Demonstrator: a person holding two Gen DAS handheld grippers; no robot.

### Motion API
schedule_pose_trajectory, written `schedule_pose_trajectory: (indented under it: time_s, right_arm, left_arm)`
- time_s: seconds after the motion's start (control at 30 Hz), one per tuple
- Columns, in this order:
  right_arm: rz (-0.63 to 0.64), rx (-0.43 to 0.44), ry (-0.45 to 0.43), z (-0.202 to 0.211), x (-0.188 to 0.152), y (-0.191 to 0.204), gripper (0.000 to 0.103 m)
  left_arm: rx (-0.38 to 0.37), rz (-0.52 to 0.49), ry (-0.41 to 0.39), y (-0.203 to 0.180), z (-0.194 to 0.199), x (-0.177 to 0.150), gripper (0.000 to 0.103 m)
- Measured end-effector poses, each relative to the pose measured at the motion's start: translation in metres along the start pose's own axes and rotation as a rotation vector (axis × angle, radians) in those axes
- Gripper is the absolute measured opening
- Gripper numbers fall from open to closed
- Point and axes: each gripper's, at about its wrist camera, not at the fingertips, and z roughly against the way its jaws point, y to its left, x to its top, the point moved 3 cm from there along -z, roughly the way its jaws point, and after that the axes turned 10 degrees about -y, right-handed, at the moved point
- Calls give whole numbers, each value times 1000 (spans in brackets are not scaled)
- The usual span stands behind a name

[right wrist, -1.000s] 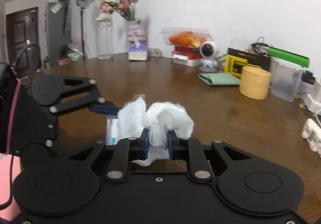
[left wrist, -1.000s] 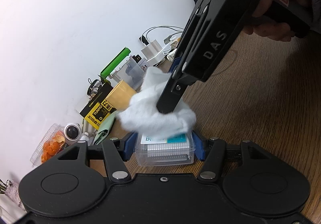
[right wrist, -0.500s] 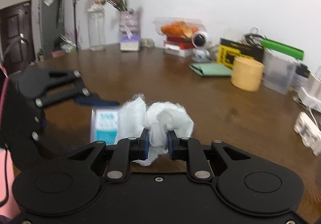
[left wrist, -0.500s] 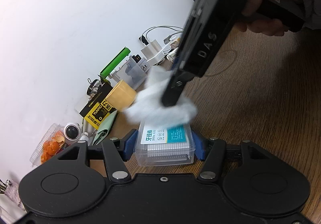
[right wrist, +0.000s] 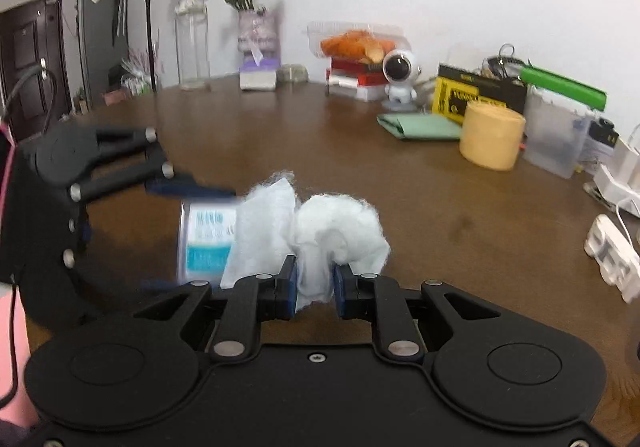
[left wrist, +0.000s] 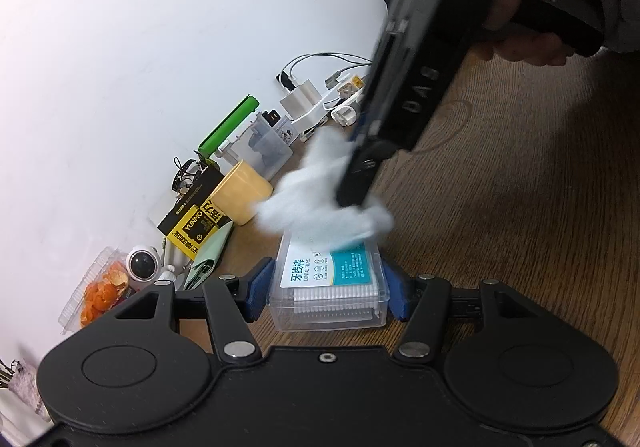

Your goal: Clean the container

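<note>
- Container (left wrist: 328, 289) first: a small clear plastic box of dental floss picks, lid labelled in white and teal, sitting between my left gripper (left wrist: 327, 293) tongs, which are clamped on its two short sides just above the wooden table (left wrist: 520, 231).
- I judge it light and rigid but slick-walled, so the side grip near its middle is the right hold; squeeze harder and thin plastic may flex or pop out.
- Inside, rows of white picks packed tight against the near wall; lid looks closed.
- Tissue wad (right wrist: 320, 235) next: soft, crumpled, white, pinched between the right gripper (right wrist: 314, 289) tongs and pressed on the far end of the lid, blurred in the left view.
- Further out along the wall: a yellow cup (right wrist: 491, 141), contents unseen; a clear tub with a green lid (right wrist: 560, 127), which looks empty; a clamshell tray (left wrist: 100, 287) holding orange peel.
- A small white camera figure (right wrist: 400, 81) stands beside a black-and-yellow box (left wrist: 192, 219).
</note>
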Motion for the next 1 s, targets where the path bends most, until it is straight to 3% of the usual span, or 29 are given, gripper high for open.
schedule_pose_trajectory:
  time_s: [0.13,0.23,0.47,0.57,0.63,0.8,1.0]
  right_arm:
    - [55,99,-37,1,0,29,19]
    - [80,116,-49,14,-2,42,19]
    - [44,-41,10,17,-13,8,18]
    - [24,-83,-21,12,-7,2,18]
    - [21,-64,-44,11,-3,8,18]
    - [66,80,-46,13,-4,38,18]
    - [38,-28,6,12,-13,18,18]
  left_arm:
    - [0,0,0,0,0,0,57]
    - [0,1,0,1,-1,-1,57]
    - [2,-2,-1,-1,0,-1,57]
    - [2,-2,-1,-2,1,-1,57]
    - [2,-2,-1,-3,1,-1,57]
    - [2,-2,-1,-5,4,0,57]
    - [4,-3,-1,-6,4,1,57]
